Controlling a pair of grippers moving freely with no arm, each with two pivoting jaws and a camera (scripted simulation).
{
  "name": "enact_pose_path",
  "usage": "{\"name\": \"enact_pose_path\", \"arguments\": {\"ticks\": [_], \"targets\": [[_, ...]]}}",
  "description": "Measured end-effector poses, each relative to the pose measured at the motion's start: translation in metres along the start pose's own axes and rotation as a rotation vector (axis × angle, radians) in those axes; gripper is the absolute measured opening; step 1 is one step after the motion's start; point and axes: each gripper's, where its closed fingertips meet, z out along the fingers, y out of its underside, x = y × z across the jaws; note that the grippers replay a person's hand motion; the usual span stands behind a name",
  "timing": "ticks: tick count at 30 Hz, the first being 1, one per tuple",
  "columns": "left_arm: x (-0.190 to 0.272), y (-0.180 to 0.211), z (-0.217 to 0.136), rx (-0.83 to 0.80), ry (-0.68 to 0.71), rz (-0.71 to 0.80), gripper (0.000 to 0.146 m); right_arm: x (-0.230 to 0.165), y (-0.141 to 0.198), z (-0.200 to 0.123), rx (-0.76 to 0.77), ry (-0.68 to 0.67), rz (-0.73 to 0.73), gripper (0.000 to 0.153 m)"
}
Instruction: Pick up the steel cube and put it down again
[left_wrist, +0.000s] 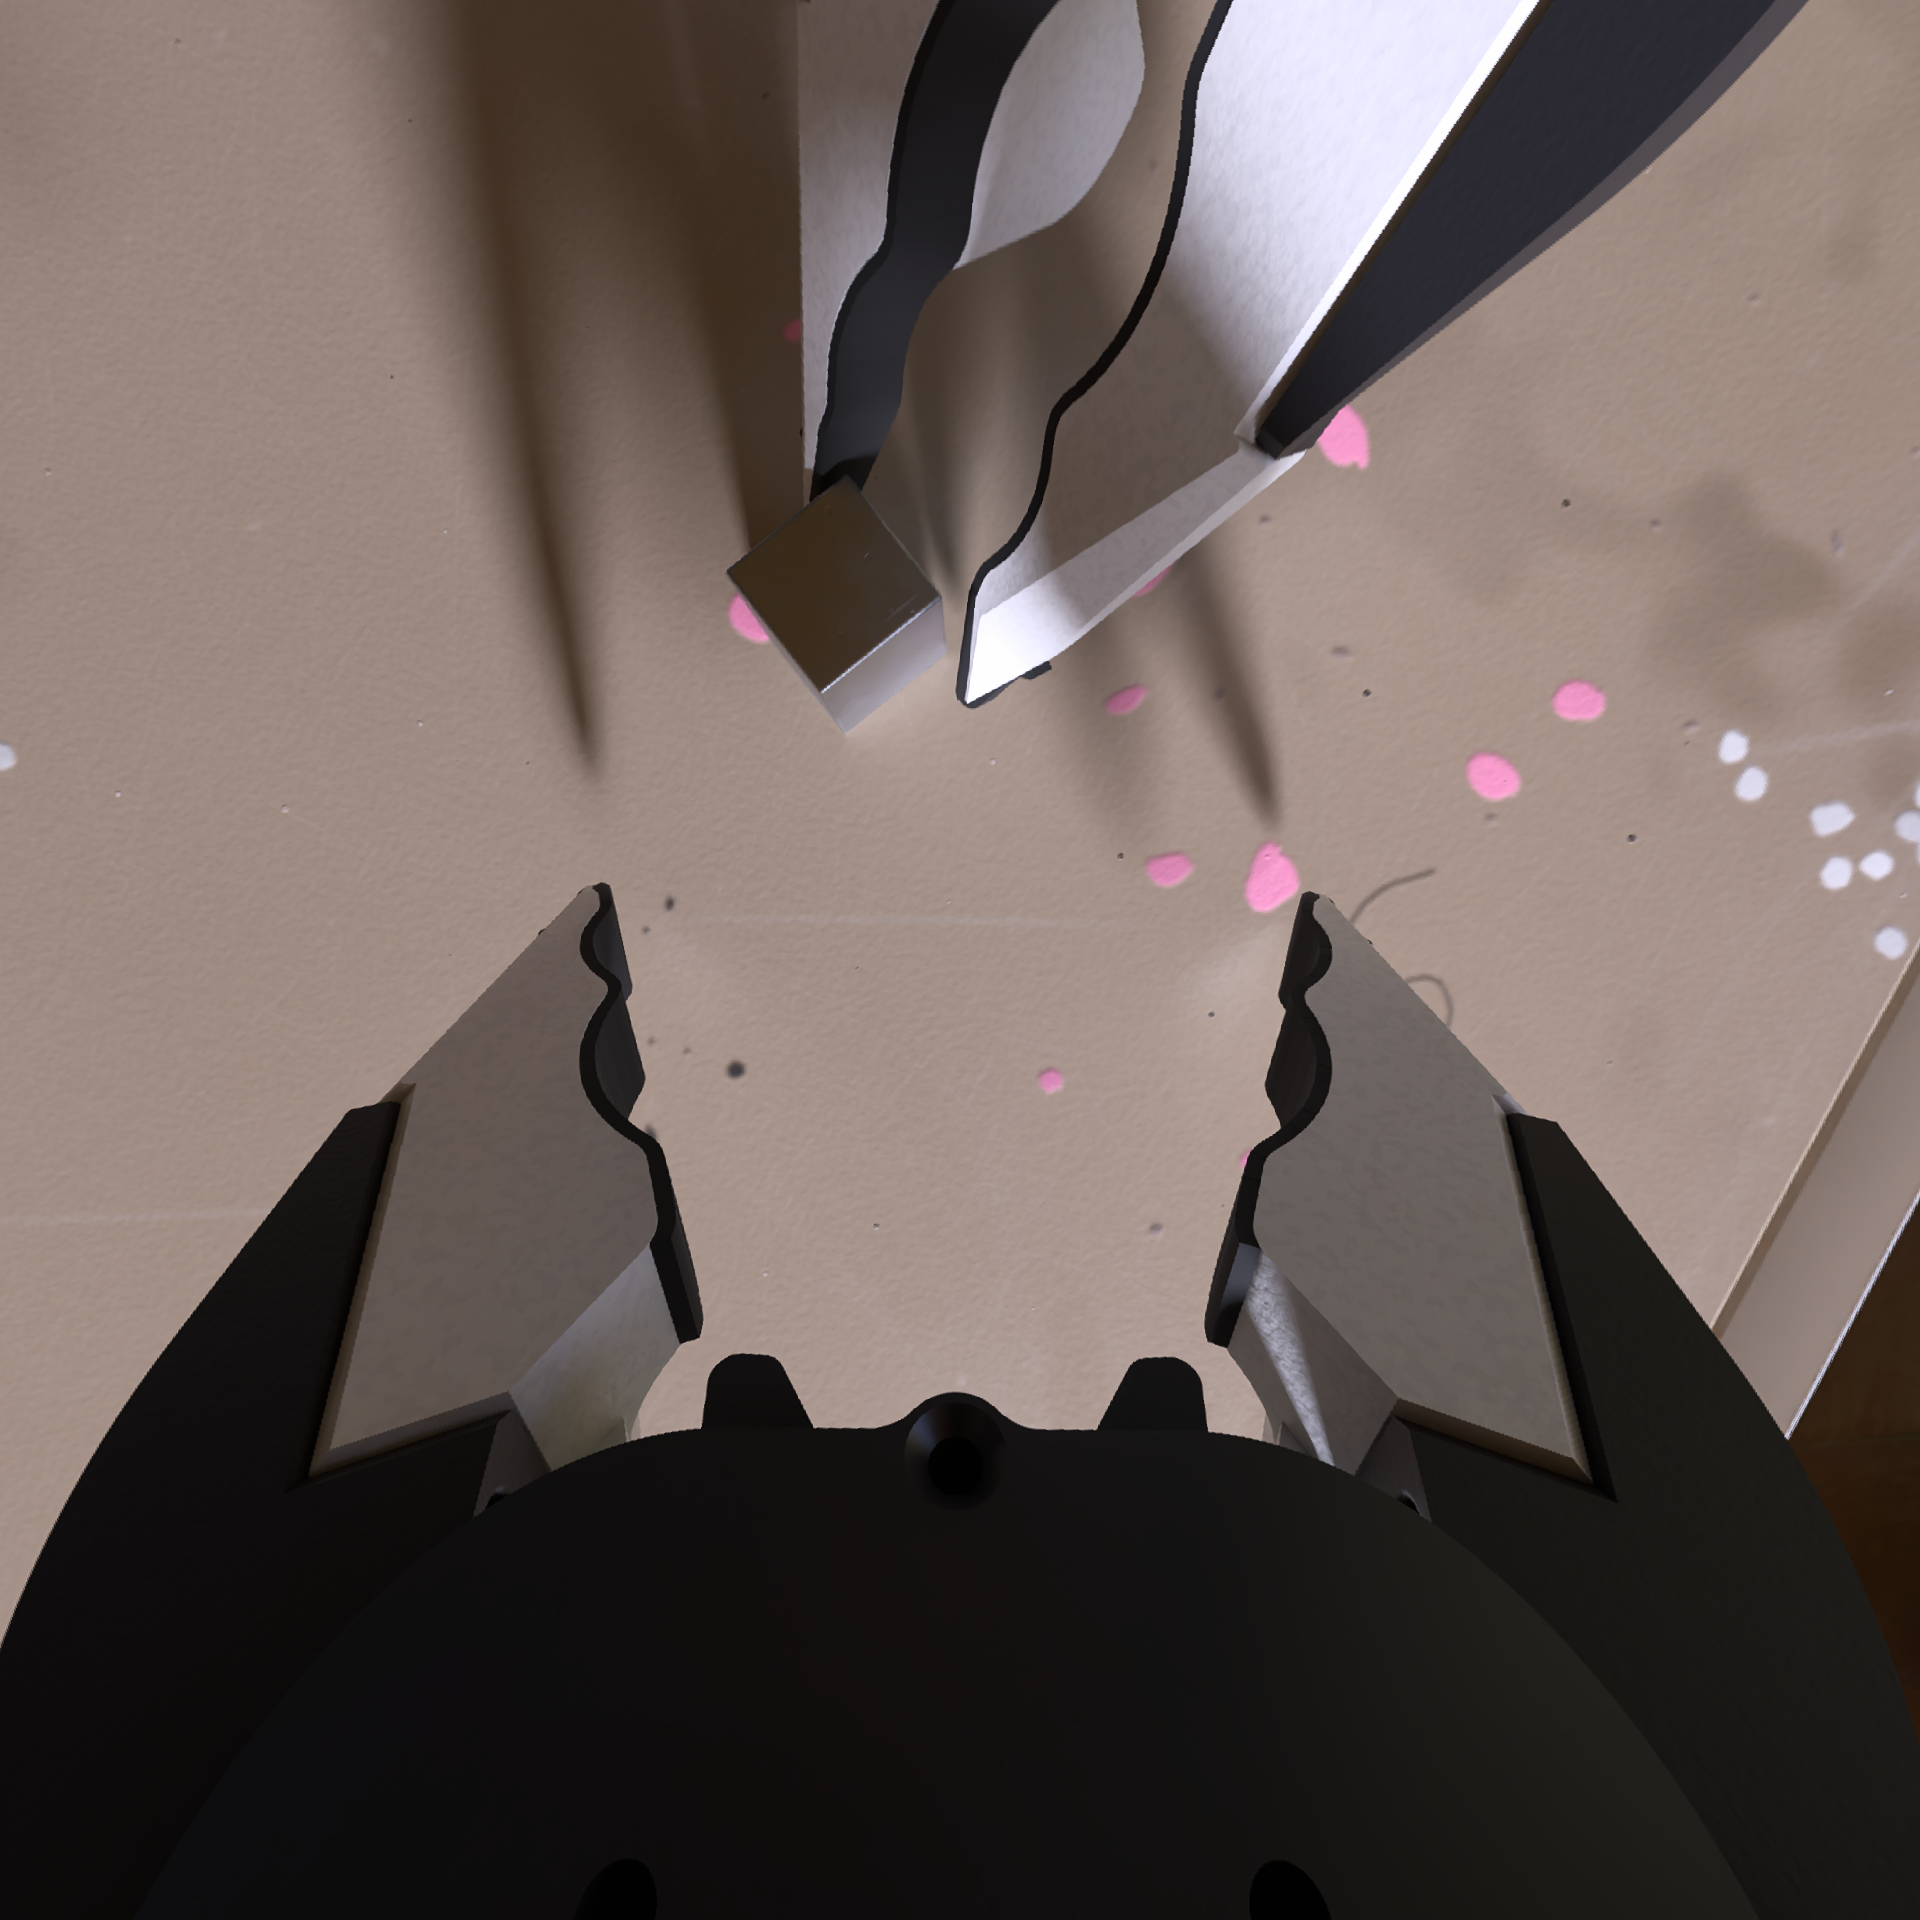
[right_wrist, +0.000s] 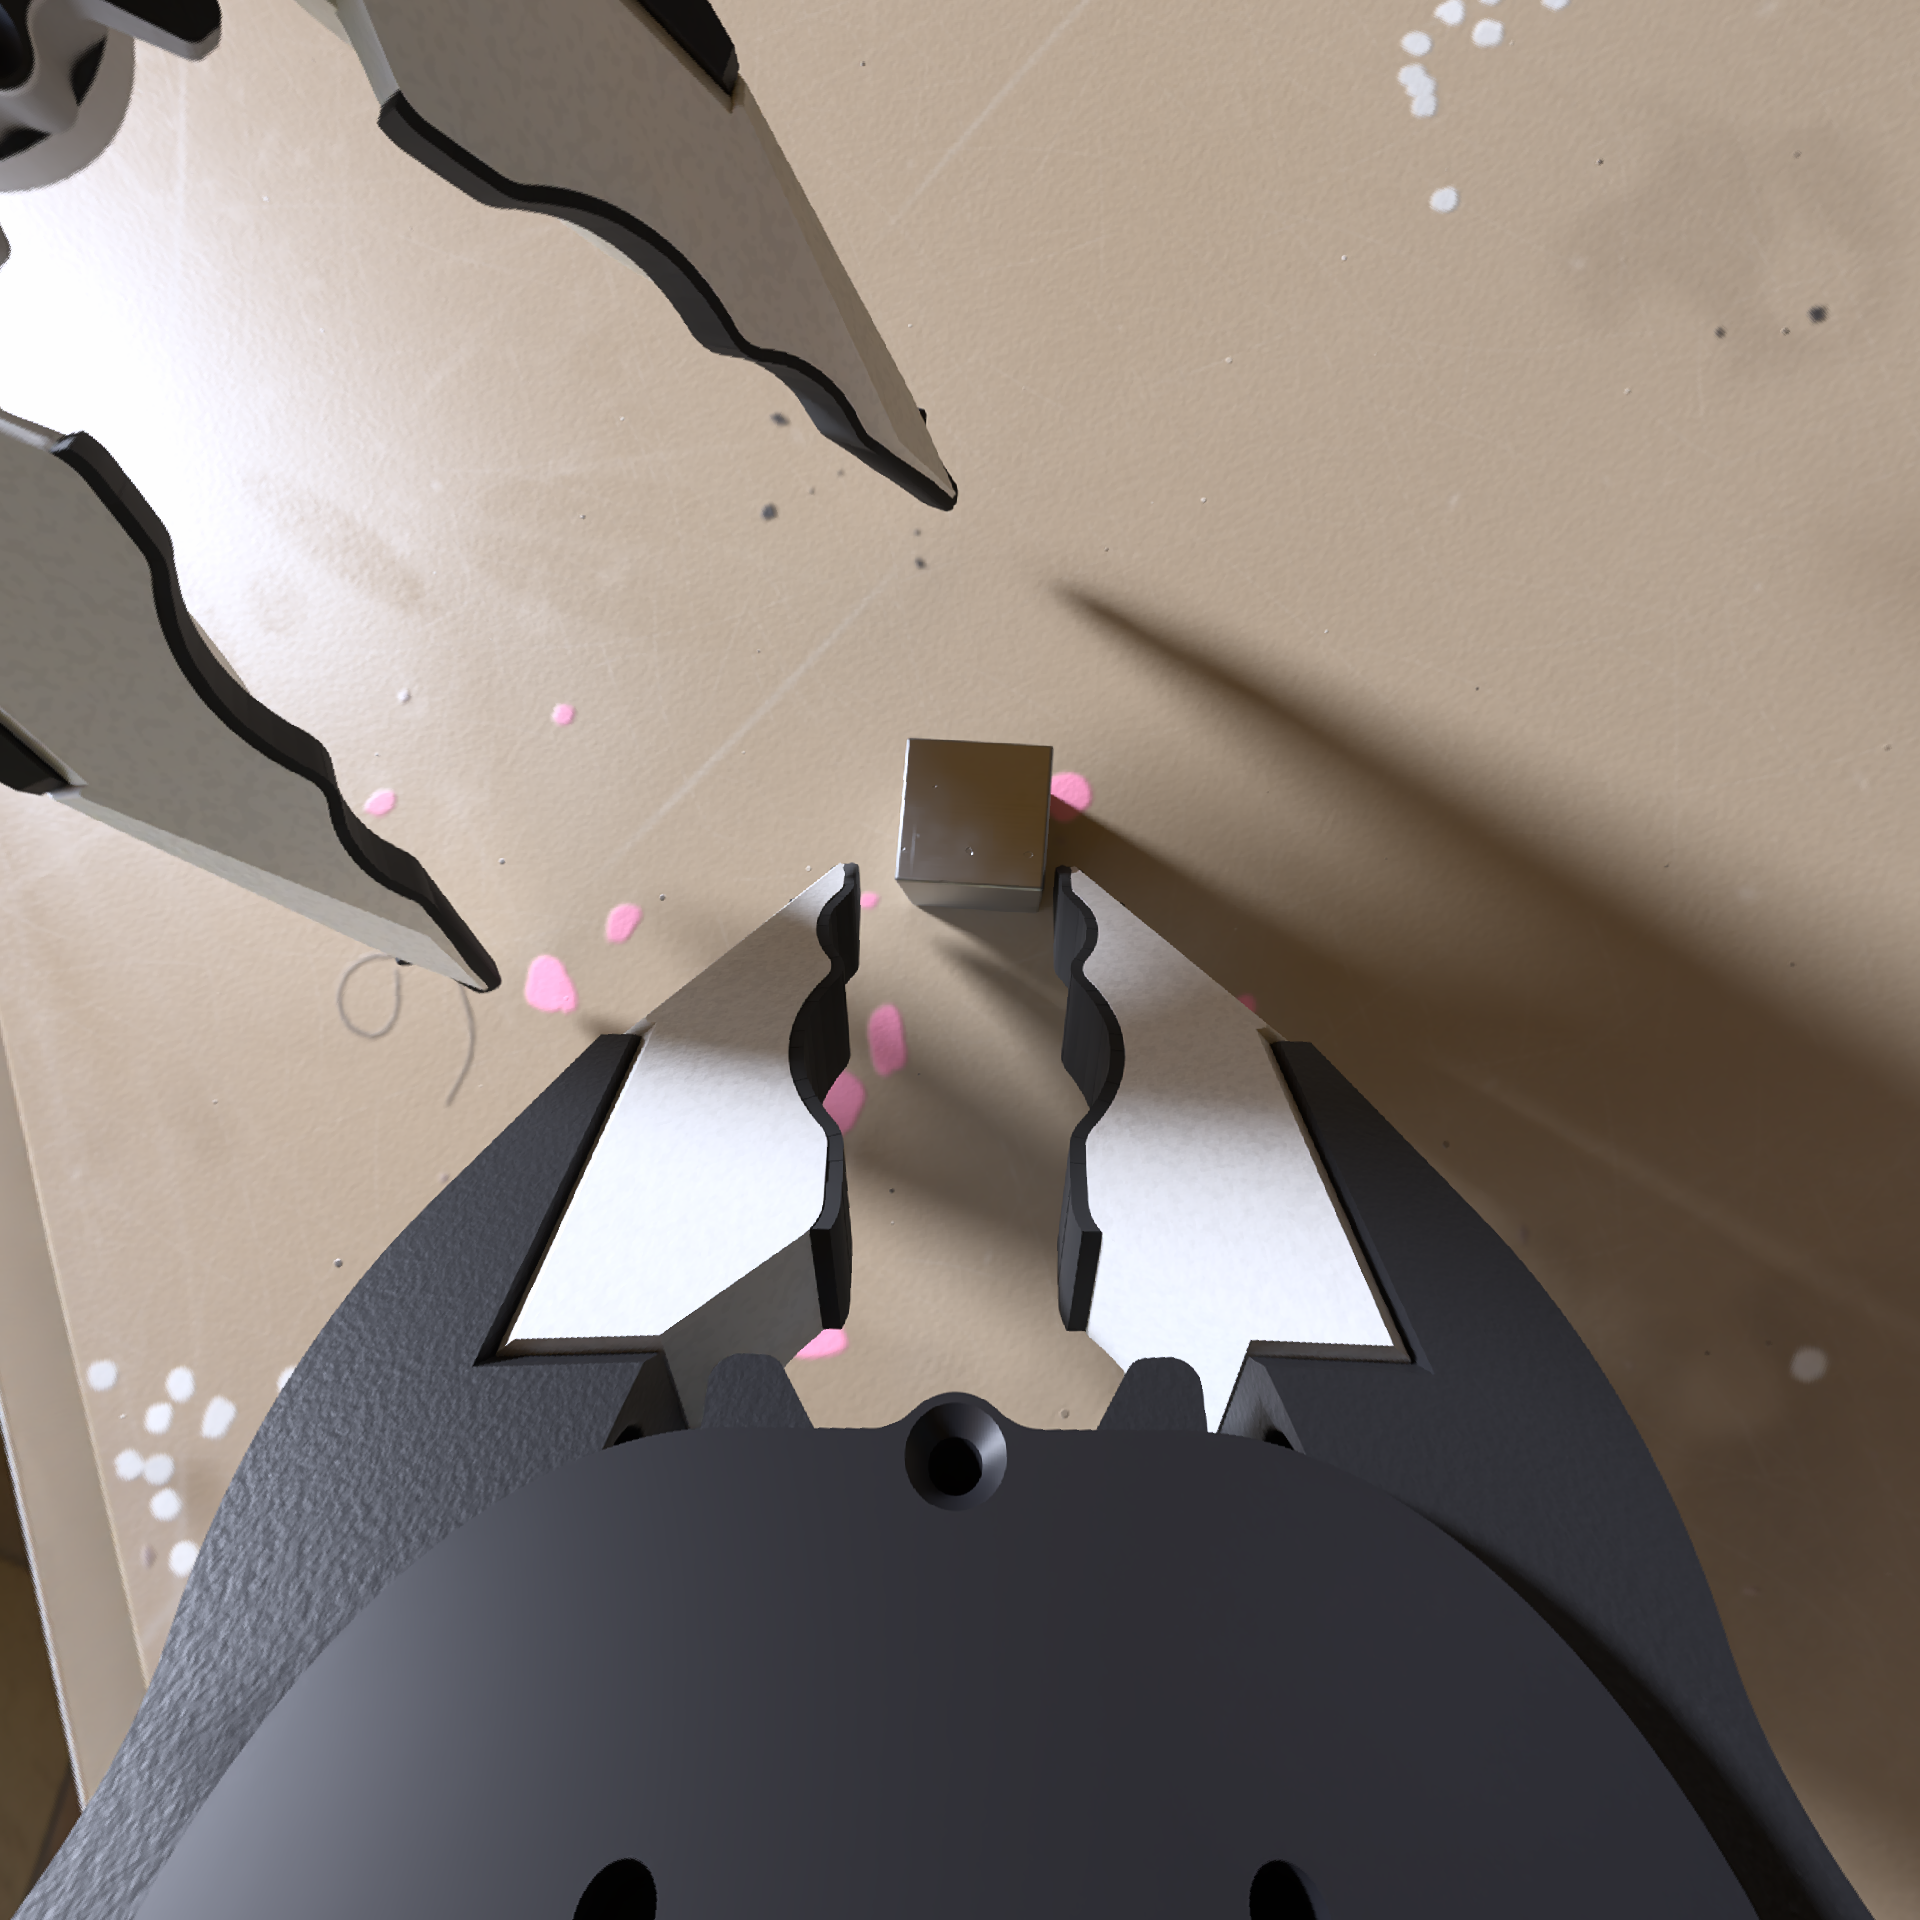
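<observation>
The steel cube (left_wrist: 842, 613) is small and shiny and rests on the beige table (left_wrist: 312, 520). In the right wrist view the cube (right_wrist: 971, 826) sits right at the mouth of my right gripper (right_wrist: 958, 875). The jaws stand a little wider than the cube, one tip at each side of its near face. In the left wrist view the right gripper (left_wrist: 899, 592) comes down from the top, with its fingertips on either side of the cube. My left gripper (left_wrist: 954, 909) is wide open and empty, a short way in front of the cube. It also shows in the right wrist view (right_wrist: 717, 740) at the upper left.
The table bears pink paint spots (left_wrist: 1491, 776) and white spots (left_wrist: 1834, 821). A thin curl of thread (right_wrist: 374, 997) lies near the left gripper's tip. The table's edge (left_wrist: 1808, 1247) runs at the right in the left wrist view and along the left (right_wrist: 31, 1351) in the right wrist view.
</observation>
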Motion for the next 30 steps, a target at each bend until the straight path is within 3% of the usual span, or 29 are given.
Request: {"name": "enact_pose_path", "arguments": {"ticks": [6,14,16,18,20,28,30], "targets": [[0.009,-0.009,0.002,0.029,0.031,-0.042,0.127,-0.002,-0.006,-0.006,0.060,-0.002,0.069,0.028],[0.009,-0.012,0.004,0.032,0.027,-0.042,0.126,-0.001,-0.002,-0.004,0.038,-0.001,0.087,0.028],[0.009,-0.011,0.004,0.030,0.024,-0.034,0.125,-0.002,-0.001,-0.004,0.031,-0.015,0.098,0.035],[0.009,-0.011,0.005,0.024,0.018,-0.025,0.125,-0.004,0.000,-0.003,0.029,-0.011,0.093,0.054],[0.009,-0.010,0.004,0.023,0.016,-0.019,0.125,-0.004,0.000,-0.001,0.032,0.020,0.074,0.057],[0.008,-0.009,0.004,0.028,0.020,-0.013,0.124,0.000,-0.009,0.007,0.045,0.060,0.036,0.057],[0.008,-0.008,0.003,0.026,0.019,-0.009,0.124,0.002,-0.009,0.007,0.054,0.065,0.036,0.046]]}}
